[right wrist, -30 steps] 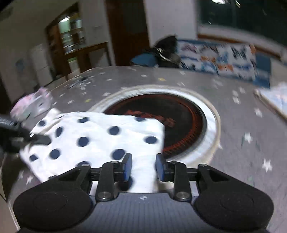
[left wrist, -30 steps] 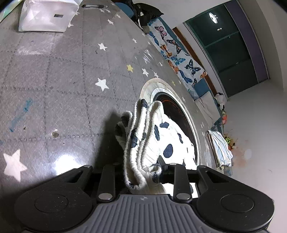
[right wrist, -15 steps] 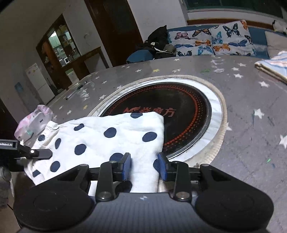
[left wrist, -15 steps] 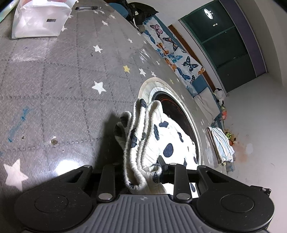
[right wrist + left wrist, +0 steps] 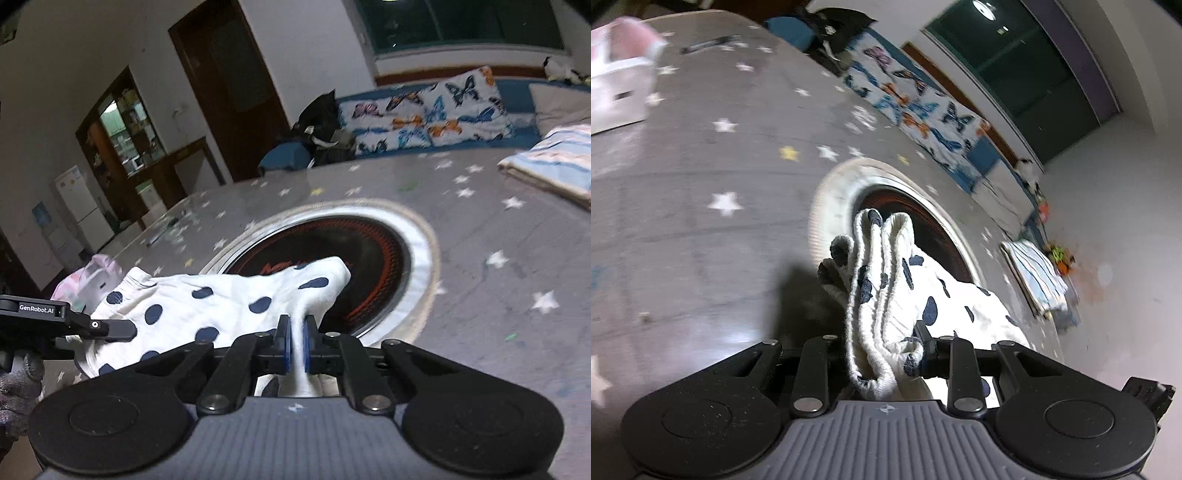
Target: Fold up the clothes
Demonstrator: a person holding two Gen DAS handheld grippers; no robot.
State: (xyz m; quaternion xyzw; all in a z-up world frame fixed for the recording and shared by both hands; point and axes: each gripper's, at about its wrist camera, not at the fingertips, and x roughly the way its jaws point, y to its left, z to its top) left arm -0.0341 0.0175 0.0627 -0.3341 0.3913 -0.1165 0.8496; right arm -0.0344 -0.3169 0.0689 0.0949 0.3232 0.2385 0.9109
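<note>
A white garment with dark blue dots (image 5: 229, 306) lies on the grey star-patterned table, partly over the round inset plate (image 5: 373, 251). My right gripper (image 5: 297, 345) is shut on the garment's near edge, and the cloth rises in a tent between its blue pads. My left gripper (image 5: 882, 350) is shut on the garment's bunched ribbed edge (image 5: 875, 280); it also shows at the left of the right wrist view (image 5: 110, 328). The cloth is stretched between the two grippers.
A folded blue-striped cloth (image 5: 554, 162) lies at the table's far right edge. A white and pink box (image 5: 617, 92) stands at the far left, with a pen (image 5: 705, 42) beyond it. Butterfly cushions (image 5: 428, 110) line a bench behind the table.
My right gripper has closed on the garment's near edge and lifted it off the table. My left gripper keeps its hold and has shifted a little; the view is blurred by motion.
</note>
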